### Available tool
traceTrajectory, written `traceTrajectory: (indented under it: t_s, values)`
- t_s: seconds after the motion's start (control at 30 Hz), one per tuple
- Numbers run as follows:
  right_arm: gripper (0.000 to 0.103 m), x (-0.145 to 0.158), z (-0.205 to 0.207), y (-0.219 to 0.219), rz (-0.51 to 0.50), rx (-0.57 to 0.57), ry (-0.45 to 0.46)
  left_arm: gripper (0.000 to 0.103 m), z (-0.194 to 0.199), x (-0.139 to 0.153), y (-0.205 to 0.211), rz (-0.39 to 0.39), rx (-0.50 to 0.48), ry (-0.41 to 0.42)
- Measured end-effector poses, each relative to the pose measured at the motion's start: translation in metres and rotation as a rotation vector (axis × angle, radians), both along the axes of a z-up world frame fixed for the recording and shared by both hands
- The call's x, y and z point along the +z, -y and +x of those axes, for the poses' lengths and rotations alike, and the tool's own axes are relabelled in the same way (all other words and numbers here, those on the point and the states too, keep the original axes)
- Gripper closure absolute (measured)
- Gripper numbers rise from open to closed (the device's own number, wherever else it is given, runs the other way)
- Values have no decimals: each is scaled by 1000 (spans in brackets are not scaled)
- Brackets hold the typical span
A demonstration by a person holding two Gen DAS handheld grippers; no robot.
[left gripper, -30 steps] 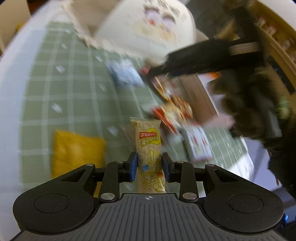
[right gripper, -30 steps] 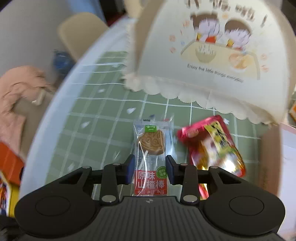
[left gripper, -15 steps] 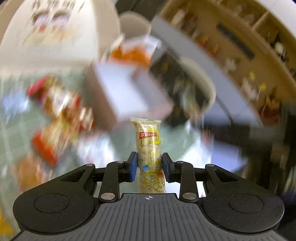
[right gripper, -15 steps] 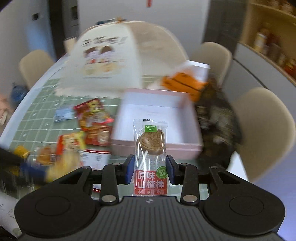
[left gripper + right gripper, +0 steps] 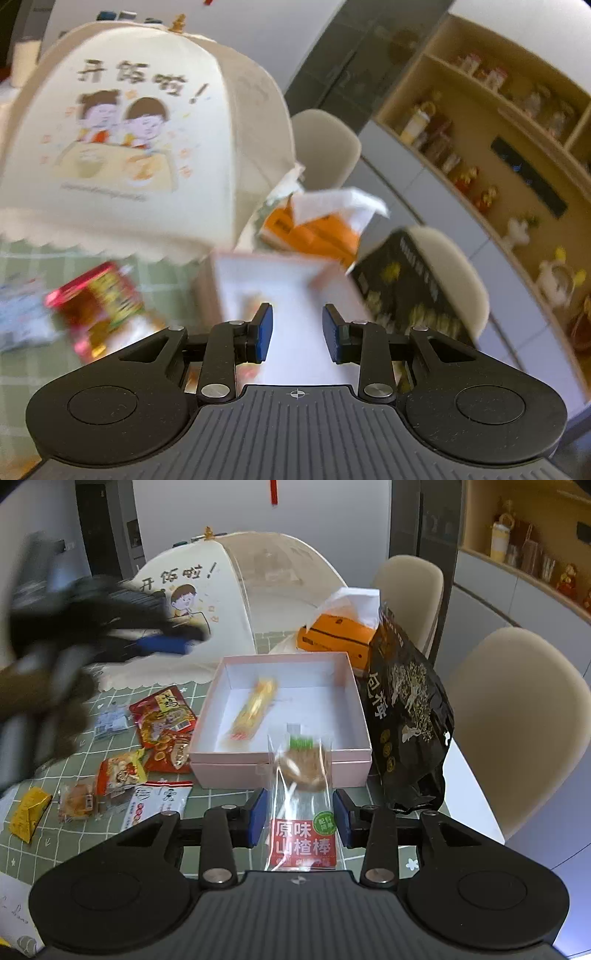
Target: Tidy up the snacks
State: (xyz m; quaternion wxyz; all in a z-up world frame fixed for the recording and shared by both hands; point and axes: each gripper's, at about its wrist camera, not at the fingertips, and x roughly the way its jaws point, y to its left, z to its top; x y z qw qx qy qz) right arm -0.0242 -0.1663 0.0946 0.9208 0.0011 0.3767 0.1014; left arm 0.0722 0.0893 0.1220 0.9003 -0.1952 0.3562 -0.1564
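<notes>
A pink open box (image 5: 343,754) stands on the green checked tablecloth. A yellow rice-cracker bar (image 5: 255,707) lies inside it. My left gripper (image 5: 297,334) is open and empty just above the box (image 5: 266,269); it shows blurred at the left of the right wrist view (image 5: 162,642). My right gripper (image 5: 299,818) holds a clear hawthorn lollipop packet (image 5: 301,801) between its pads, in front of the box's near wall. Several loose snack packets (image 5: 162,720) lie left of the box.
A cream food cover (image 5: 229,590) stands behind the snacks. An orange tissue box (image 5: 338,638) sits behind the pink box and a black bag (image 5: 404,716) leans at its right. Beige chairs (image 5: 517,716) stand past the table's right edge.
My left gripper has opened and let go of the rice-cracker bar, which now lies in the box. My right gripper has come closer to the box with the lollipop packet.
</notes>
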Motion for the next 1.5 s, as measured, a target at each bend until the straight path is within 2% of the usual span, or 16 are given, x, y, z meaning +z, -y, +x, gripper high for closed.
traceTrajectory:
  t_s: [0.2, 0.3, 0.4, 0.47, 0.53, 0.63, 0.73, 0.83, 0.93, 1.03, 1.1, 1.13, 1.2, 1.3, 1.4, 1.5]
  values:
    - [71, 34, 85, -13, 65, -9, 94, 70, -73, -43, -19, 23, -19, -133]
    - [69, 51, 133, -15, 121, 7, 36, 70, -99, -58, -32, 53, 1, -188]
    - [48, 53, 126, -15, 130, 94, 11, 70, -117, -62, -45, 89, 21, -211]
    - [26, 38, 104, -16, 83, 135, -2, 70, -123, -65, -54, 85, 42, -236]
    - [26, 15, 86, -17, 26, 158, -66, 70, -126, -72, -60, 72, 60, -272]
    - [26, -27, 63, -11, -25, 43, -164, 70, -129, -78, -65, 68, 64, -308]
    - [26, -63, 51, 11, 87, -201, -274, 70, -128, -78, -64, 62, 61, -329]
    - [26, -87, 47, 26, 193, -397, -311, 70, -123, -77, -57, 73, 37, -341]
    - [26, -102, 59, 21, 209, -462, -323, 70, -119, -76, -49, 94, -4, -341]
    - [24, -109, 68, -4, 83, -448, -266, 70, -117, -79, -43, 109, -39, -352]
    - [30, -111, 66, -24, -29, -398, -222, 70, -116, -80, -42, 110, -53, -358]
    - [47, -109, 59, -30, -44, -347, -199, 70, -116, -80, -41, 113, -60, -359]
    - [59, -104, 45, -35, -45, -247, -212, 70, -115, -79, -41, 109, -67, -355]
    - [63, -96, 20, -31, -69, -179, -225, 70, -114, -79, -42, 96, -71, -354]
    - [66, -71, -1, -21, -15, -138, -234, 70, -116, -79, -43, 86, -71, -354]
    - [67, -19, -7, -11, 28, -107, -124, 70, -118, -77, -46, 75, -61, -348]
